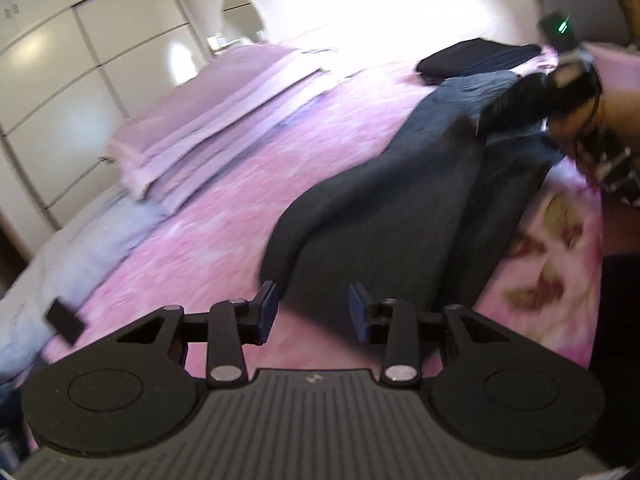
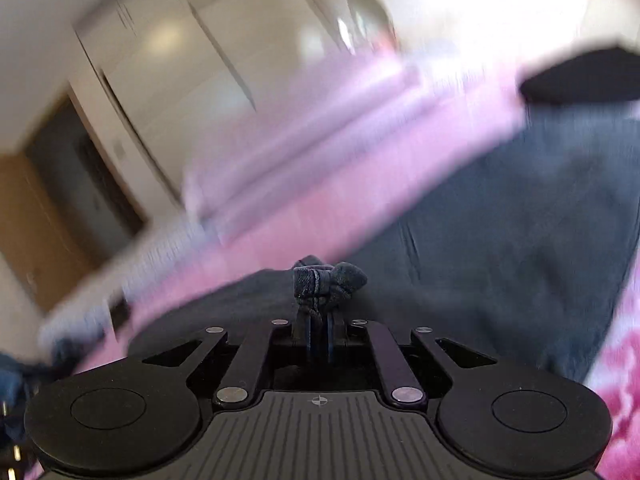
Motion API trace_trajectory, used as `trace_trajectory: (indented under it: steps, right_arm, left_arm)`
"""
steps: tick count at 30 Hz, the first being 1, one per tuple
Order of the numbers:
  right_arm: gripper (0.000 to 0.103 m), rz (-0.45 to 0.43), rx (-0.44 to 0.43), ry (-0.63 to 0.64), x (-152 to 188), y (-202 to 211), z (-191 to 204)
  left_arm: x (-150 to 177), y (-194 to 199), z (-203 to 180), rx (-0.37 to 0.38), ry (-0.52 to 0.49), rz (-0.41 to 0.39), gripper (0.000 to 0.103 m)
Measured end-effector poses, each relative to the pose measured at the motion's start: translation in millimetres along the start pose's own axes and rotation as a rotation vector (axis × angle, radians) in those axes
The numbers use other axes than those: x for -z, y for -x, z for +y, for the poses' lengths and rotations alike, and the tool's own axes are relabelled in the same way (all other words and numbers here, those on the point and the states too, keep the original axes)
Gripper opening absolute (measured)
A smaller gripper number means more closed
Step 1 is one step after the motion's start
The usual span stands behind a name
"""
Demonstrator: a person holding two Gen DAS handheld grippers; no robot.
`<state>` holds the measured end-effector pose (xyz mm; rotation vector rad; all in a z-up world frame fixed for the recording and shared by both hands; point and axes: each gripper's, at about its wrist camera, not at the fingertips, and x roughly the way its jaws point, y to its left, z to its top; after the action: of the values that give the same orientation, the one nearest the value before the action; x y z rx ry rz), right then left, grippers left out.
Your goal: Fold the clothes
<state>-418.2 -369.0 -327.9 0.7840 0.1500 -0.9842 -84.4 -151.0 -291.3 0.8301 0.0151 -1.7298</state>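
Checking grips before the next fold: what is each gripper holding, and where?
Right gripper pinches a bunched edge of the dark grey garment. Left gripper is open, holding nothing.

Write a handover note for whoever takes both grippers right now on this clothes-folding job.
Right gripper: shut on a bunched edge of the dark grey garment.
Left gripper: open, nothing between its fingers, near that garment's closer end.
The garment lies long and rumpled on the pink patterned bedspread.
Done: a folded black garment sits further back.
Left: flatten and fold the grey one, then stack it.
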Motion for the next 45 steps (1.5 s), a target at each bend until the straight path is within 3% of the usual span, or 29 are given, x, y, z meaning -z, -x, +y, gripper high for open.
trace_trajectory:
  steps: [2, 4, 14, 16, 17, 18, 20, 22, 25, 29, 33, 35, 37, 40, 45]
  right_arm:
    - [0.006, 0.042, -0.014, 0.005, 2.0, -2.3, -9.2]
    - [0.018, 0.050, -0.016, 0.016, 3.2, 2.1, -13.7]
    - [0.018, 0.078, 0.012, 0.113, -11.4, -3.8, 4.6]
    - [0.024, 0.042, 0.034, 0.142, -17.2, 4.1, 11.6]
    - [0.030, 0.005, 0.046, 0.160, -20.7, 10.9, 15.6]
    - [0.043, -0.039, 0.061, 0.183, -24.6, 17.9, 20.0]
    - [0.047, -0.111, 0.072, 0.229, -33.7, 29.1, 28.9]
    - [0.047, -0.118, -0.005, 0.294, -44.9, 29.2, 44.1]
    - [0.047, -0.011, -0.174, 0.472, -54.5, 6.0, 87.5]
    - [0.047, 0.237, -0.363, 0.814, -35.8, -54.2, 171.0]
    - [0.049, 0.469, -0.460, 1.117, 6.9, -116.8, 228.6]
    - [0.049, 0.530, -0.433, 1.247, 24.2, -150.3, 242.7]
    - [0.061, 0.560, -0.413, 1.184, 15.3, -183.7, 235.7]
    - [0.061, 0.594, -0.399, 1.009, -3.5, -218.6, 219.8]
    - [0.061, 0.555, -0.392, 0.624, -29.2, -204.9, 175.6]
  left_arm:
    - [-4.1, -17.8, -8.4, 0.032, -0.021, 0.014, 0.035]
    - [-4.2, -33.0, -16.7, 0.068, -0.038, 0.037, 0.035]
    - [8.7, -36.7, -15.2, 0.125, 0.024, 0.047, 0.035]
    - [8.0, -33.2, -13.9, 0.135, 0.018, 0.038, 0.035]
    - [7.8, -31.3, -12.8, 0.140, 0.017, 0.035, 0.035]
    - [7.9, -30.2, -11.0, 0.147, 0.021, 0.032, 0.036]
    - [8.9, -29.0, -7.8, 0.156, 0.036, 0.026, 0.036]
    - [10.6, -31.0, -7.7, 0.150, 0.047, 0.023, 0.036]
    - [14.5, -39.0, -16.9, 0.138, 0.047, 0.034, 0.036]
    - [20.7, -44.8, -28.7, 0.107, 0.059, 0.042, 0.033]
    - [25.8, -44.2, -31.9, 0.089, 0.088, 0.035, 0.032]
    - [27.4, -44.3, -32.8, 0.085, 0.090, 0.031, 0.028]
    - [28.1, -45.0, -34.7, 0.074, 0.082, 0.031, 0.026]
    - [28.3, -46.8, -35.6, 0.071, 0.079, 0.032, 0.025]
    - [27.9, -46.4, -33.5, 0.093, 0.081, 0.038, 0.025]
